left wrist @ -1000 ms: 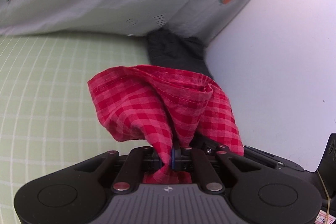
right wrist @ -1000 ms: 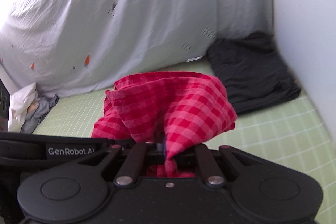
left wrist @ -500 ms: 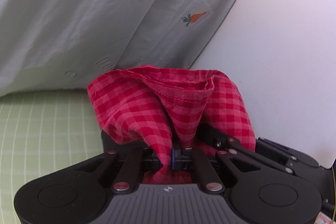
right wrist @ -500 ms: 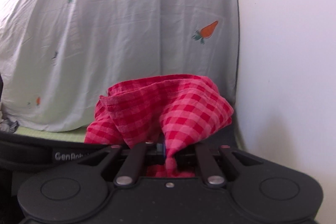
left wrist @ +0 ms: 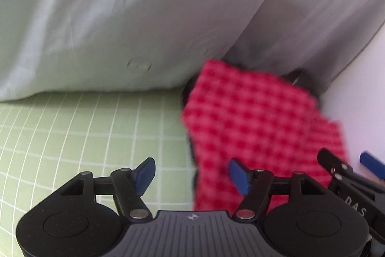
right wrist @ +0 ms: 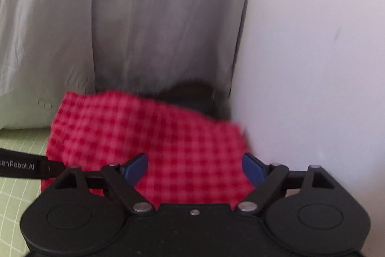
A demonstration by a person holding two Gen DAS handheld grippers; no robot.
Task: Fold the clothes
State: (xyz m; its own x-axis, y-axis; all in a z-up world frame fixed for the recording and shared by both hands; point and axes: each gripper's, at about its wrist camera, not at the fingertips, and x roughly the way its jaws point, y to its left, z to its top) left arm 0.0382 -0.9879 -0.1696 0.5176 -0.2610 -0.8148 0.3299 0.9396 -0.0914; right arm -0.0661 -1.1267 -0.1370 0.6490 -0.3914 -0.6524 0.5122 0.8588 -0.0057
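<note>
The folded red checked cloth [left wrist: 252, 122] lies flat in the bed's far right corner, over a dark garment [right wrist: 192, 95] by the wall. It also shows in the right wrist view [right wrist: 149, 136]. My left gripper [left wrist: 192, 175] is open and empty, just short of the cloth's near left edge. My right gripper [right wrist: 195, 168] is open and empty, above the cloth's near edge. The right gripper's fingers [left wrist: 336, 165] show at the right of the left wrist view.
A green sheet with a white grid [left wrist: 84, 136] covers the bed to the left. A pale grey cover with carrot prints [right wrist: 144, 16] rises behind the cloth. A white wall [right wrist: 312, 64] bounds the right side.
Both grippers have let go of the red checked cloth and opened. The cloth now lies flat on the dark garment in the corner instead of hanging bunched in the jaws.
</note>
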